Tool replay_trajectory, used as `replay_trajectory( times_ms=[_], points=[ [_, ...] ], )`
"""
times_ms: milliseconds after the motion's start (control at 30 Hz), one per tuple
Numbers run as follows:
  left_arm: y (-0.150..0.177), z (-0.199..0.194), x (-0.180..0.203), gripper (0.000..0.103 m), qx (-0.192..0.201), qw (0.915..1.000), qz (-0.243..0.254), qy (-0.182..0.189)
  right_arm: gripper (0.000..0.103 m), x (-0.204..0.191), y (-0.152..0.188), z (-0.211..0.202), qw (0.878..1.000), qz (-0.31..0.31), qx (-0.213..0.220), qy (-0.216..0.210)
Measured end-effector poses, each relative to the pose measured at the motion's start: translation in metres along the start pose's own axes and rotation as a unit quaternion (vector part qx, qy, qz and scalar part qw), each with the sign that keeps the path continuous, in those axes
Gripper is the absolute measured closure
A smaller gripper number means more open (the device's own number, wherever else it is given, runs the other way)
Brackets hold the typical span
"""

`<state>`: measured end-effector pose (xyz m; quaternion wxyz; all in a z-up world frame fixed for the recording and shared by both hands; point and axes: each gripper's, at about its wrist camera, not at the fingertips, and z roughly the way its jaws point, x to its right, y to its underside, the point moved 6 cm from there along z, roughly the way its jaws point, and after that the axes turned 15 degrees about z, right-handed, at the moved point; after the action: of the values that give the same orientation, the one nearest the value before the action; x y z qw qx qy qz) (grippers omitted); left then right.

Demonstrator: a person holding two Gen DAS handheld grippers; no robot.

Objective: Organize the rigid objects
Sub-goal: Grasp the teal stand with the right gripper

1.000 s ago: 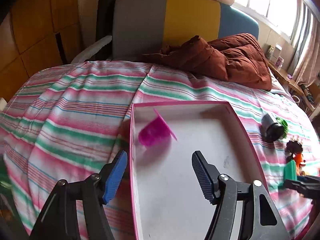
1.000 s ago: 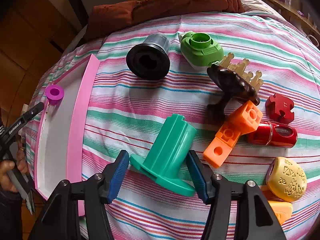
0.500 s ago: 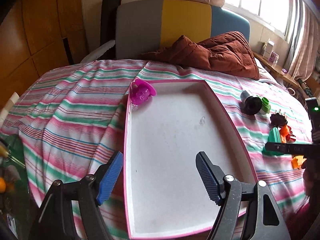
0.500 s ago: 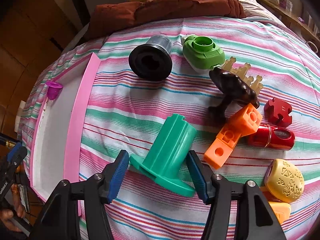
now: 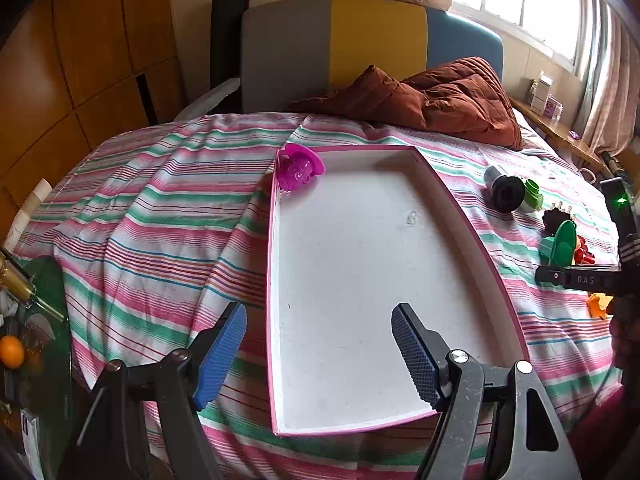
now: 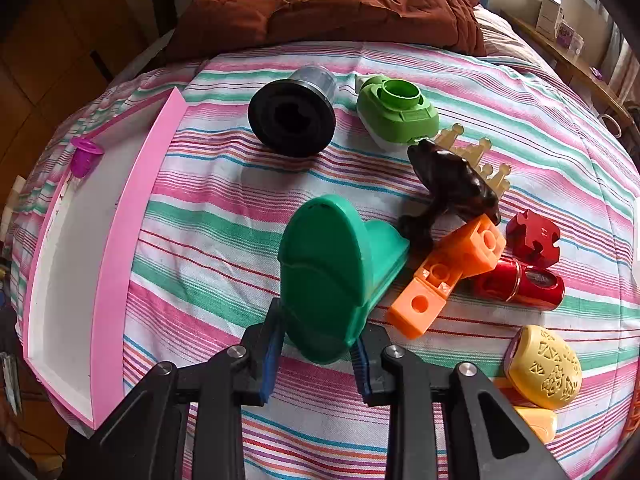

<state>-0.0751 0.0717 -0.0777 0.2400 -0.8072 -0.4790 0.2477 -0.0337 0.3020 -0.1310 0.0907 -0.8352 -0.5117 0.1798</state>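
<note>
Since earlier frame: right gripper (image 6: 316,354) clamped teal flanged spool (image 6: 332,276), tipped up off striped bedspread (image 6: 224,216). Left gripper (image 5: 318,354) jaws wide, empty, above pink tray (image 5: 476,240); magenta cup (image 5: 298,166) in far corner. Step: pick-up done. Next: carry spool left over tray rim, release.

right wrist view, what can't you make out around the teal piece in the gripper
- Teal flanged piece: its lower end, hidden between the right gripper fingers.
- Dark brown figure: its foot, behind the teal piece.
- Pale orange block: mostly covered by the yellow perforated shell.
</note>
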Motion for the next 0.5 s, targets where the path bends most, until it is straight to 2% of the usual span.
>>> replay_trajectory(
  times_ms=[200, 333, 400, 500],
  points=[
    [0.004, -0.001, -0.001, 0.027, -0.002, 1.0, -0.002, 0.005, 0.07, -0.001, 0.002, -0.002, 1.0, -0.006, 0.001, 0.002],
    [0.005, -0.003, -0.001, 0.027, 0.001, 0.9999, -0.006, 0.013, 0.048, 0.006, -0.001, -0.006, 0.998, 0.043, -0.017, -0.051],
    [0.005, -0.003, 0.0, 0.027, 0.002, 0.9998, -0.008, 0.017, 0.04, 0.01, -0.004, -0.008, 0.995, 0.068, -0.018, -0.067],
    [0.005, -0.003, 0.0, 0.026, 0.003, 0.9997, -0.009, 0.022, 0.037, 0.015, -0.009, -0.012, 0.992, 0.093, -0.012, -0.08]
  ],
)
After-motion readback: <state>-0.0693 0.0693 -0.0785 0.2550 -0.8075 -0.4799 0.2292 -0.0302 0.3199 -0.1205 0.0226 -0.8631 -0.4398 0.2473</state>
